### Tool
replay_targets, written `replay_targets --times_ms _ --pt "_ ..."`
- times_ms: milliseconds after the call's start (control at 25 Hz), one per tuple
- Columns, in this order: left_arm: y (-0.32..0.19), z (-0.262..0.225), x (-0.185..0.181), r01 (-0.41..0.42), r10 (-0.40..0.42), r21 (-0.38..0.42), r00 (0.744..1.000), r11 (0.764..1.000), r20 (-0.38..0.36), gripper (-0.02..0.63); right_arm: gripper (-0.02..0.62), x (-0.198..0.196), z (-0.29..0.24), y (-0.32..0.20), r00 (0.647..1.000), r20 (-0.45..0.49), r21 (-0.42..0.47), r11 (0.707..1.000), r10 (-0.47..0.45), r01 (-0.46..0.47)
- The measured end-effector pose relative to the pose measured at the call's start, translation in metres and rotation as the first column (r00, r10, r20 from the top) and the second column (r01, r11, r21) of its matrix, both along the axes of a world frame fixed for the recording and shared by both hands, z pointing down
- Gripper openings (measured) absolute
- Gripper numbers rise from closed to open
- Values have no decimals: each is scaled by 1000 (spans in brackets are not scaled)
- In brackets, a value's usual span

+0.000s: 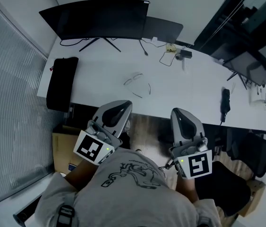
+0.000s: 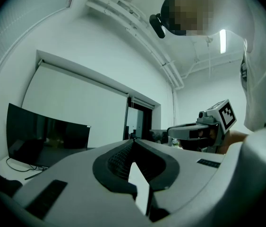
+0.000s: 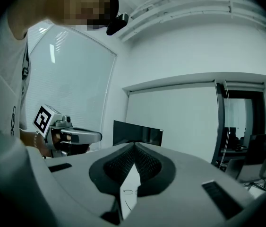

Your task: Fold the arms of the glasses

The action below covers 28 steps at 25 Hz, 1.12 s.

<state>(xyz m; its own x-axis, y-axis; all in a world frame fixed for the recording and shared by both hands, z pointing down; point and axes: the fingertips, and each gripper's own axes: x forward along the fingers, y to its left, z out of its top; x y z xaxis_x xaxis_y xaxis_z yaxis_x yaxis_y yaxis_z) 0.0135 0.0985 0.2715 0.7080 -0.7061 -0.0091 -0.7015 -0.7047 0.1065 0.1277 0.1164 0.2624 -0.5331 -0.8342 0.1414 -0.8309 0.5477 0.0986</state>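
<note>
A pair of thin wire-framed glasses (image 1: 136, 85) lies on the white table (image 1: 194, 89), its arms spread open, one arm stretching toward the front edge. Both grippers hover close to my body, short of the table's front edge and well apart from the glasses. My left gripper (image 1: 122, 107) points toward the table with its jaws together and nothing between them; its tips meet in the left gripper view (image 2: 133, 142). My right gripper (image 1: 178, 113) is likewise shut and empty (image 3: 133, 146). Through the slit behind its tips the glasses (image 3: 129, 191) show small and far off.
A black curved monitor (image 1: 99, 18) and a second dark screen (image 1: 163, 28) stand at the table's back, with cables (image 1: 170, 56) beside them. A black case (image 1: 62, 82) lies at the left end, a black device (image 1: 225, 103) at the right. A cardboard box (image 1: 64, 150) sits below.
</note>
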Motion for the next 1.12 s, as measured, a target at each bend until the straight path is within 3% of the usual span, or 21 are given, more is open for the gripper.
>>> replay_targets --times_ms 560,960,1120 --pt "-125 10 -45 -66 67 -34 998 997 16 21 9 -51 -5 -131 997 42 1 997 71 -71" --pt "-168 34 -45 -124 124 -20 992 992 -13 21 9 -52 23 -172 993 -4 -20 993 118 -118" --pt "-179 53 -43 -140 141 -50 990 989 26 23 9 -49 35 -186 991 -7 -24 991 131 -131"
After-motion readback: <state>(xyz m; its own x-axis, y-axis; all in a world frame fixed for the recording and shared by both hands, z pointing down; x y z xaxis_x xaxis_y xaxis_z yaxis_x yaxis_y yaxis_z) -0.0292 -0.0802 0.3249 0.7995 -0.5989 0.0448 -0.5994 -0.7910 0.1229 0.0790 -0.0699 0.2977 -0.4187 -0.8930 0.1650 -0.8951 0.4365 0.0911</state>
